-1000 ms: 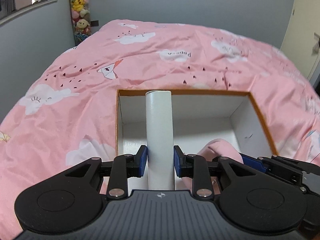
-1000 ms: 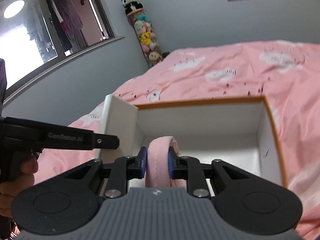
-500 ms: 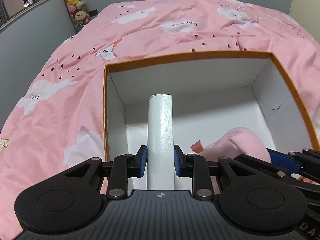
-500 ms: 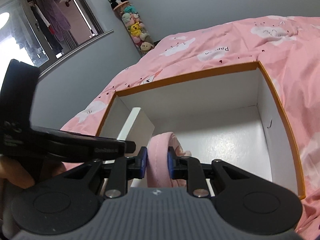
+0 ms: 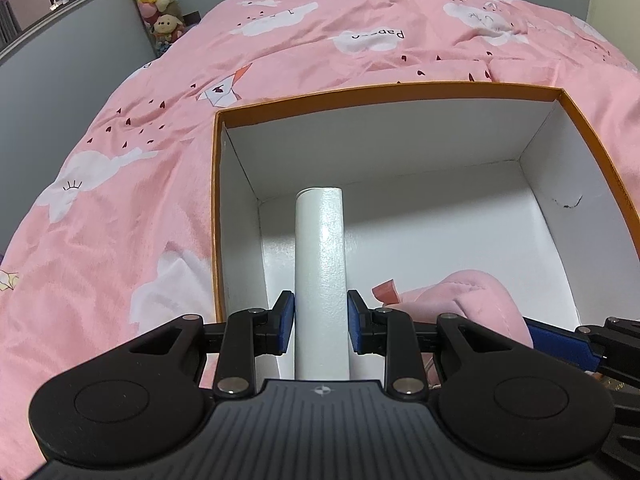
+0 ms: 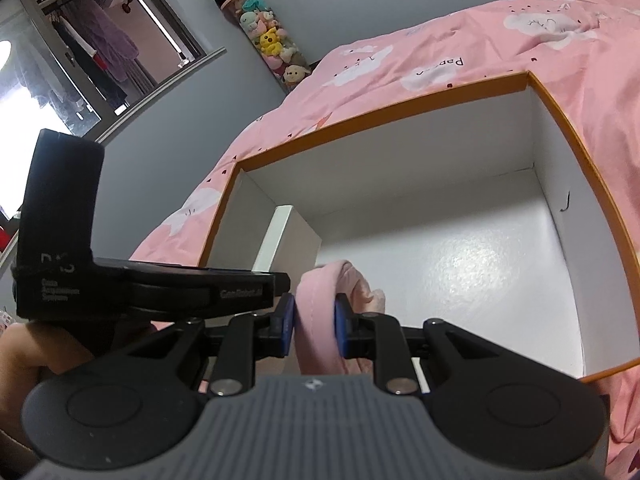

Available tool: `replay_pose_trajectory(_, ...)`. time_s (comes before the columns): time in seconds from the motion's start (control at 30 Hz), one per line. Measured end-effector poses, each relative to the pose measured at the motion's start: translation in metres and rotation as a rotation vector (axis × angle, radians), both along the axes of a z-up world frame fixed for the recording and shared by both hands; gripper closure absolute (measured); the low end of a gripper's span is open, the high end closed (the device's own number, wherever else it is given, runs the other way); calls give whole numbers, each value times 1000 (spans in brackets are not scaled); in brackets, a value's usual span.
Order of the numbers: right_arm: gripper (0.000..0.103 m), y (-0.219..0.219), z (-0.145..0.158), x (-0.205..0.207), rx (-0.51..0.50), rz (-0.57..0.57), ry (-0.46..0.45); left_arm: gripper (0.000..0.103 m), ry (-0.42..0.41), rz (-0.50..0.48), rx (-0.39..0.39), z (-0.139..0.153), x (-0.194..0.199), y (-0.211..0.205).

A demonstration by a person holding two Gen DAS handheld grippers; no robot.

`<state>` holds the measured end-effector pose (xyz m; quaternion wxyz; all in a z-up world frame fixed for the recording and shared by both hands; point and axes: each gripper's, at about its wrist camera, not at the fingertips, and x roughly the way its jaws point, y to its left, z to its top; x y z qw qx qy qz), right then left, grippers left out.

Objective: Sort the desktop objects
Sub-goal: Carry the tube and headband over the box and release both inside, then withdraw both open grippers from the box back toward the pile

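My left gripper (image 5: 321,322) is shut on a white rectangular box (image 5: 320,248), held edge-up inside the left part of an open white carton with an orange rim (image 5: 384,90). The white box's far end sits close to the carton's floor. My right gripper (image 6: 315,322) is shut on a folded pink cloth (image 6: 316,292), which hangs over the carton's near part. The right wrist view shows the white box (image 6: 286,236) near the carton's left wall (image 6: 240,216), with the left gripper's body (image 6: 160,284) just in front of it. The pink cloth (image 5: 476,300) lies to the right of the white box.
The carton rests on a bed with a pink cloud-print cover (image 5: 120,208). A column of plush toys (image 6: 272,48) hangs in the room's corner by a grey wall. A window (image 6: 80,52) is at the left. A hand (image 6: 24,356) holds the left gripper.
Both grippers have come down into the carton and tilted further downward. The white box and the pink cloth now sit deeper inside it. Both grips are unchanged.
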<state>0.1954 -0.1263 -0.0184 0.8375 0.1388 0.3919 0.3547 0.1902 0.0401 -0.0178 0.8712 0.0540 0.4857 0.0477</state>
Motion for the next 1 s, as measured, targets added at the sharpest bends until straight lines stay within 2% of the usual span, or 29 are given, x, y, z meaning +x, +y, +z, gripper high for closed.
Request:
replay_pose_trajectory(0.27, 80, 1, -1, 3, -1, 8, 9, 71, 6, 9, -29, 2, -6, 6)
replay_pose_trajectory(0.43, 75, 4, -3, 6, -25, 3, 25, 71, -58, 4, -72, 15, -23, 12)
replay_pose_trajectory(0.57, 74, 7, -5, 4, -40, 7, 28, 71, -109, 40, -54, 30, -37, 20)
replay_pose_trajectory(0.67, 73, 10, -4, 2, -78, 11, 19, 71, -124, 42, -93, 39, -47, 26)
replay_pose_trajectory(0.8, 75, 15, -4, 2, -115, 19, 24, 71, -155, 85, -67, 46, -63, 32)
replay_pose_trajectory(1.0, 79, 25, -5, 5, -68, 47, 70, 71, -156, 108, -106, 47, -78, 46)
